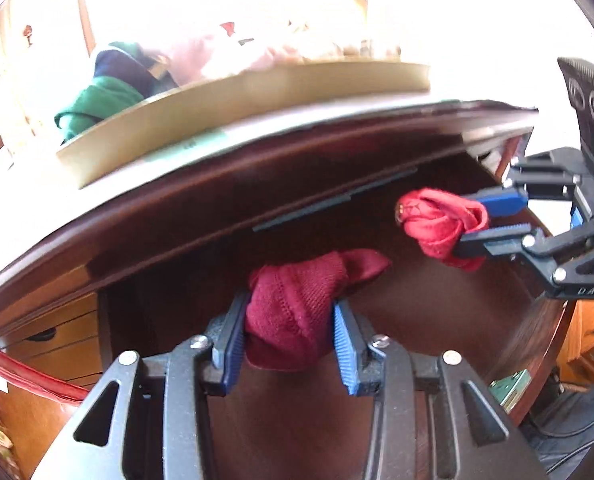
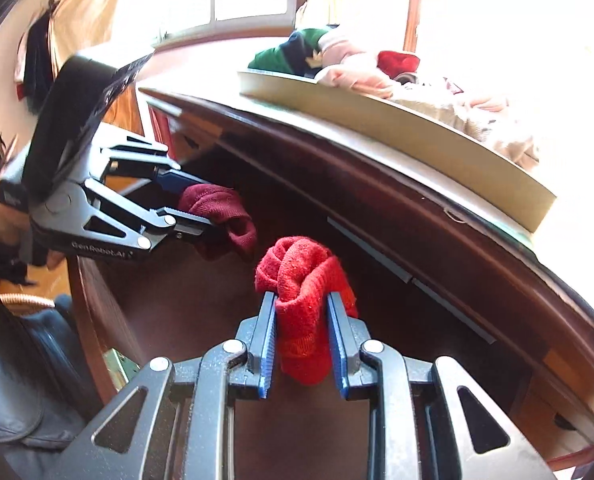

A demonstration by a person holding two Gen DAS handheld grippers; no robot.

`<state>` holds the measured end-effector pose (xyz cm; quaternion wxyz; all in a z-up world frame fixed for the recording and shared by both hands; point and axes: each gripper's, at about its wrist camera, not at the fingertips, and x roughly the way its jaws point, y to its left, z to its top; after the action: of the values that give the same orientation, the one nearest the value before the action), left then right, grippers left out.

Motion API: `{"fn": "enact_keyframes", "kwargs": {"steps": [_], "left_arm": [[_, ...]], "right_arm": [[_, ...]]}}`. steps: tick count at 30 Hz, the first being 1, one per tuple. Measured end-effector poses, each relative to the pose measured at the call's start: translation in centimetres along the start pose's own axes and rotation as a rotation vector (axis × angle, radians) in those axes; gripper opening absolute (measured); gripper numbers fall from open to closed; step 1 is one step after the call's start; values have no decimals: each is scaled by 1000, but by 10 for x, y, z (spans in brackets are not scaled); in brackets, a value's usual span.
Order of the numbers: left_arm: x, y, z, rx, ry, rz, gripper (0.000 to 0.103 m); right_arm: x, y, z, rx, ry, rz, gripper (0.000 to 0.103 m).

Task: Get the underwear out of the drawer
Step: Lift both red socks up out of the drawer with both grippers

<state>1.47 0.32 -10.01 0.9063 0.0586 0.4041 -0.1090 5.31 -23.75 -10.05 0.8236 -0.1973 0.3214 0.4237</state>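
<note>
Blue ribbed pads of the left gripper (image 1: 289, 336) sit closest to the lens, jaws clamped on a bunched dark maroon knit garment (image 1: 297, 300). Right gripper (image 2: 303, 336) likewise: jaws pinched tight on a rolled bright red knit garment (image 2: 303, 280). Each gripper also shows in the other's view, both holding their bundles above the open dark brown wooden drawer (image 1: 417, 304).

Progress, judging from these views: grasp done for both pieces, and both look lifted clear of the drawer floor, nothing touching wood. Whether they have fully passed the drawer's front edge I cannot tell. Left to do: carry them out and set them down, probably up top.

Containers:
- drawer: the visible floor looks bare; no other cloth seen, though the far corners are dark.
- shallow tan cardboard tray (image 2: 417, 120) on the glossy worktop (image 1: 33, 196) above the drawer: holds a heap of clothes, with a green and navy folded garment (image 2: 293, 56) at one end, pale pink fabric (image 2: 357, 74) mid, a small red piece (image 2: 399, 62), and more pale cloth beyond, washed out by glare.
</note>
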Motion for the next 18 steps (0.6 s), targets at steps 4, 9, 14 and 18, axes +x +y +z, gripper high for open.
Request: {"fn": "enact_keyframes", "kwargs": {"steps": [4, 9, 14, 18], "left_arm": [[-12, 3, -8, -17, -49, 22, 38], [-23, 8, -15, -57, -113, 34, 38], [-36, 15, -15, -81, -166, 52, 38], [-53, 22, -11, -95, -203, 62, 38]], "right_arm": [[-13, -7, -12, 41, -55, 0, 26], [-35, -12, -24, 80, -123, -2, 26], [-52, -10, -34, 100, -186, -12, 26], [-60, -11, -40, 109, -213, -14, 26]]}}
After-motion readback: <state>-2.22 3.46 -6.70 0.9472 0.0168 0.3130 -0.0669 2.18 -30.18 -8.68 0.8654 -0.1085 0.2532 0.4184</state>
